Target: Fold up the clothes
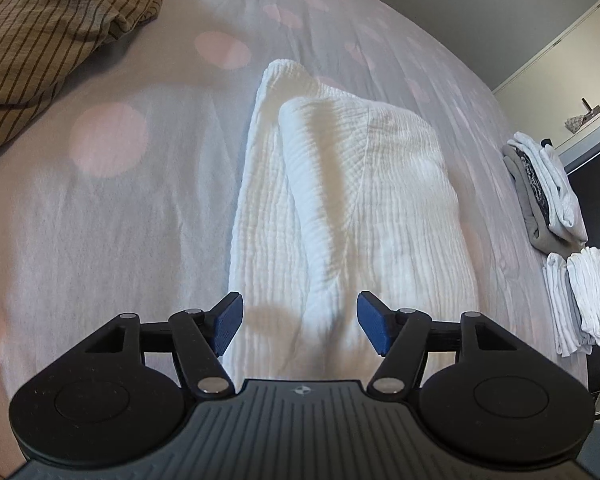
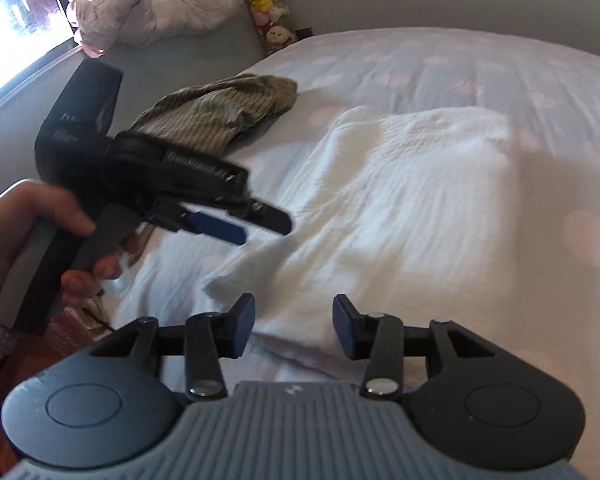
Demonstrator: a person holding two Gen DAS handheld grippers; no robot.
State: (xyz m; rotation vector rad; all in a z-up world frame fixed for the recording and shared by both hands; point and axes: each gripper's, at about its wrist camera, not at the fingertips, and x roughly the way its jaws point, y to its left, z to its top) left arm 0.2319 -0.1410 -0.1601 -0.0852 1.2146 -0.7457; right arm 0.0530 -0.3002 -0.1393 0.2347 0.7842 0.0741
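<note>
A folded white garment [image 1: 352,200] lies on the bed [image 1: 120,208], partly doubled over itself. The left tool [image 1: 300,326] hovers above its near end, jaws wide apart and empty. The right tool [image 2: 294,330] hangs over the garment's near edge, jaws parted with nothing between them. A striped cloth [image 1: 48,28] sits crumpled farther up the bed. Folded stacks [image 1: 548,188] rest at the bed's right edge.

My left gripper [image 1: 300,328] hangs open over the folded white cloth [image 1: 352,200]; striped garment [image 1: 48,36] at ten o'clock, perhaps crumpled.
</note>
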